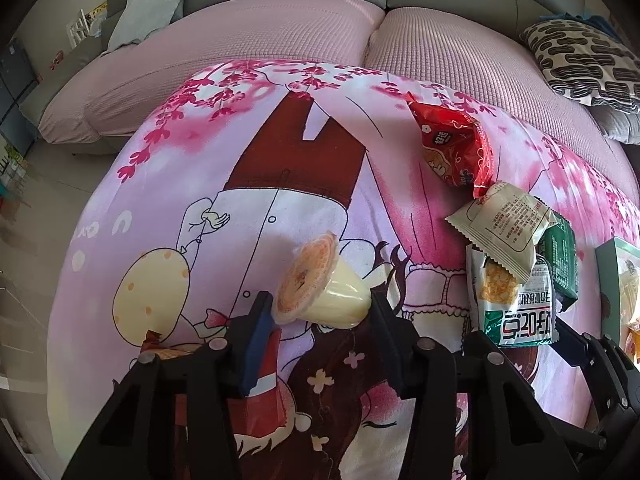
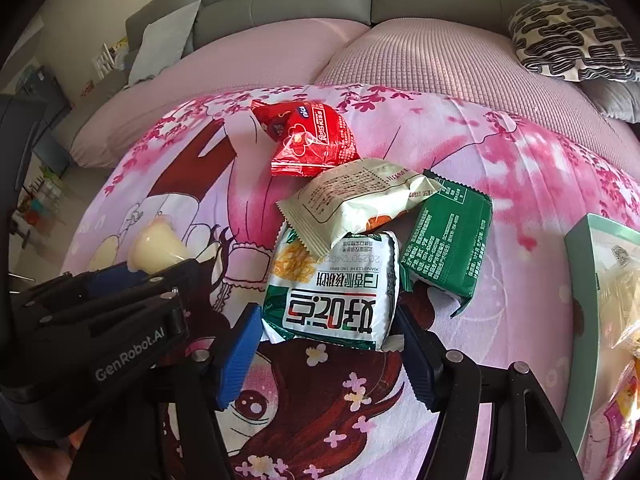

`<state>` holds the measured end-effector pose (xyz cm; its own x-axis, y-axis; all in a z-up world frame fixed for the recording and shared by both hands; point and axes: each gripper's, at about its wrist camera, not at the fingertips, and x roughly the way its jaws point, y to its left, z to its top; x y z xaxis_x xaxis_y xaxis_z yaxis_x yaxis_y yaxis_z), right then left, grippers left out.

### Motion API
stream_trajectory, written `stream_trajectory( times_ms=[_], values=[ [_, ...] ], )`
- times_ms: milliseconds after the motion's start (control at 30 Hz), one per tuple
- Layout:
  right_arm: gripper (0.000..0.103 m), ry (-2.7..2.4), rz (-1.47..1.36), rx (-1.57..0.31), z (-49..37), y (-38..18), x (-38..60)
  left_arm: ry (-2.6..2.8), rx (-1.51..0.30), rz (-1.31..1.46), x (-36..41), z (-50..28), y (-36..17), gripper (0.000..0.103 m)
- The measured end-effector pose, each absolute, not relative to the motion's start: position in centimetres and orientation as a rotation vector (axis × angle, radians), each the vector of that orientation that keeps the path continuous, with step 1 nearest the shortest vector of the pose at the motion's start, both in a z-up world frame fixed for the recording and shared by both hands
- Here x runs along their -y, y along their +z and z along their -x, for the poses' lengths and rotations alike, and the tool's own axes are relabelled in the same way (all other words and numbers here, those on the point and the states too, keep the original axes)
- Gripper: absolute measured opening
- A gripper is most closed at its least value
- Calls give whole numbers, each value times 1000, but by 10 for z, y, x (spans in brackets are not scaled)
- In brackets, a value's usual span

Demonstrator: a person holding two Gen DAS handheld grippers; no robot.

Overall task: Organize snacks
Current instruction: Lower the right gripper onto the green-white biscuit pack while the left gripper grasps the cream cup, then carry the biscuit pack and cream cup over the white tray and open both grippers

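Note:
A pale yellow jelly cup [image 1: 332, 296] with an orange lid lies on its side on the pink cartoon blanket [image 1: 280, 160]. My left gripper [image 1: 320, 308] is shut on it, one pad on the lid rim and the other on the base. In the right wrist view a white-and-green snack packet [image 2: 332, 300] lies at the near end of a pile. My right gripper [image 2: 326, 320] has closed onto its two side edges. On top of it rests a cream packet [image 2: 352, 200], with a green packet [image 2: 448, 240] to the right and a red bag [image 2: 308, 136] behind.
A light green box [image 2: 576, 320] holding several wrapped snacks stands at the right edge of the blanket. Behind is a pink-covered sofa [image 2: 280, 56] with a black-and-white patterned cushion [image 2: 572, 36]. The left gripper's body [image 2: 100, 320] sits close on the left of the right gripper.

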<state>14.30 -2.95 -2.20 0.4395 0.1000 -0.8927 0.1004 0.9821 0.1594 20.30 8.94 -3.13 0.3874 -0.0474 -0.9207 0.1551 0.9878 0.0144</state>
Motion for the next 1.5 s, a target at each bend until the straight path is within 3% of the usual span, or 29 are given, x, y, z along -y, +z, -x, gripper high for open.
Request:
stream_trajectory(
  times_ms=[1100,1500],
  values=[
    [57,-17,-184,-1168,-73,-5,59,-183,-1146,-181,-60,-147,-14,51],
    [56,-51,-210,-1066,-42,40,85,-205,-1082,-174,-47,-137,9,51]
  ],
)
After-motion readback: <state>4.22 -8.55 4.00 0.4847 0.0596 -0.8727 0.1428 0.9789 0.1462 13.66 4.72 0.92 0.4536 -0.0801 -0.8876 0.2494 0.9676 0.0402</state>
